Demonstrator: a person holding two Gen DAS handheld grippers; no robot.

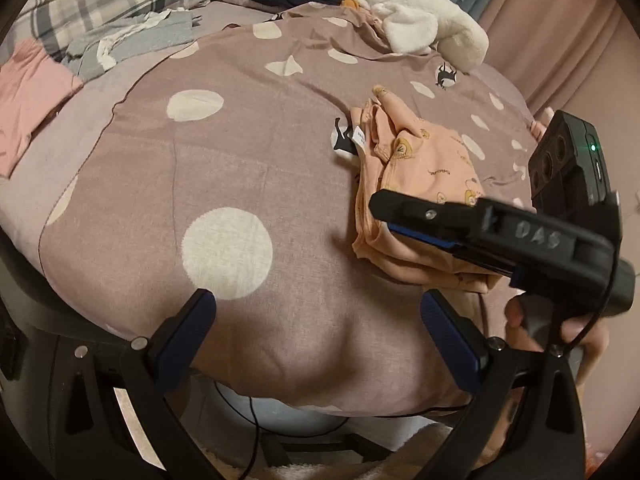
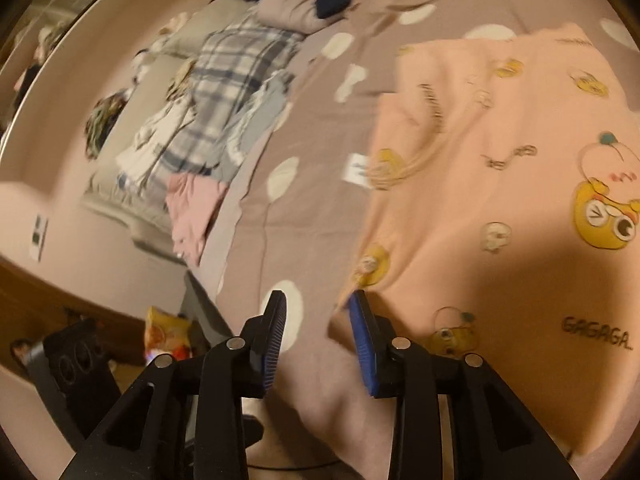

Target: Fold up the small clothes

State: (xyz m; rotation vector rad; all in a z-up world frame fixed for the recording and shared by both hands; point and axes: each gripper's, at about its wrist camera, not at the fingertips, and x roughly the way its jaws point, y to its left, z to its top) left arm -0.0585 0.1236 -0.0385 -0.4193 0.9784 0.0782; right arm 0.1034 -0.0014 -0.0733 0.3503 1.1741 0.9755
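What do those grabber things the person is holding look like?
Both grippers, left and right, are black plastic with silver screws and two fingers tipped with ribbed blue pads. The right one has raised letters on its side, a thin black cable, and a black box with a green light.

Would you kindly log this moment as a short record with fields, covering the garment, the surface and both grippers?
garment: peach printed garment, folded, lying flat
surface: dotted mauve bedcover
left gripper: open, empty, over bare cover
right gripper: open, nothing between pads, at the garment's near edge
other clothes: white fleece, pink piece
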